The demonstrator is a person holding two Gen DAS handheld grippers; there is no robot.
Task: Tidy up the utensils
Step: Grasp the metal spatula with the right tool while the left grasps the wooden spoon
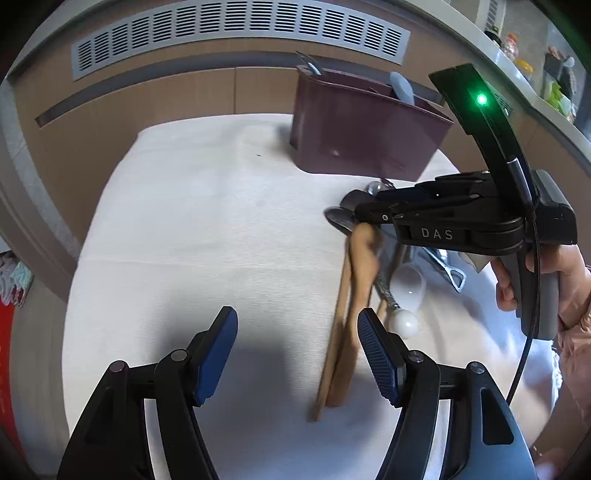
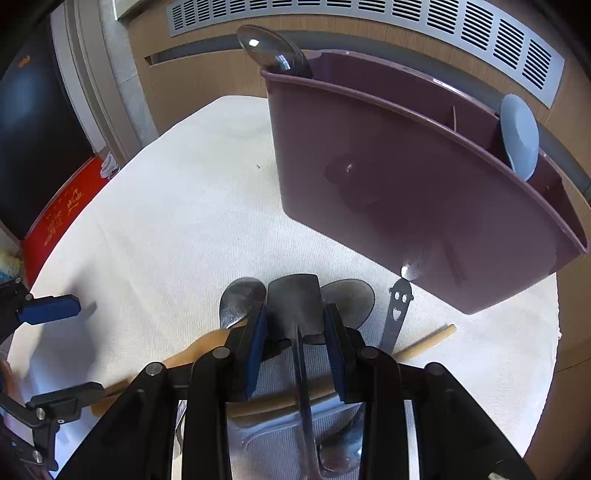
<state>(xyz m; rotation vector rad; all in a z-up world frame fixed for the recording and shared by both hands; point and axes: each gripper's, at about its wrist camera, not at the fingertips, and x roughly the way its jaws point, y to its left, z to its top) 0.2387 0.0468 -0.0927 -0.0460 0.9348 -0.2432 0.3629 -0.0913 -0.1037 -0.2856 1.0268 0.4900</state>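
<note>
A purple utensil caddy [image 2: 406, 184] stands at the back of the white-clothed table [image 1: 203, 221], with a metal spoon [image 2: 273, 51] and a grey-blue spoon [image 2: 519, 136] standing in it. A heap of utensils lies in front of it: a dark metal spatula [image 2: 295, 302], metal spoons [image 2: 240, 299], wooden utensils [image 1: 351, 314] and a smiley-face handle [image 2: 397, 306]. My right gripper [image 2: 295, 347] is partly open, its jaws either side of the spatula's handle without gripping it. My left gripper [image 1: 297, 354] is open and empty, just left of the wooden utensils.
The caddy [image 1: 369, 133] also shows in the left wrist view at the back right. A wood-panelled wall with a grey vent [image 1: 236, 33] runs behind the table. A red box [image 2: 70, 199] stands off the table's left side.
</note>
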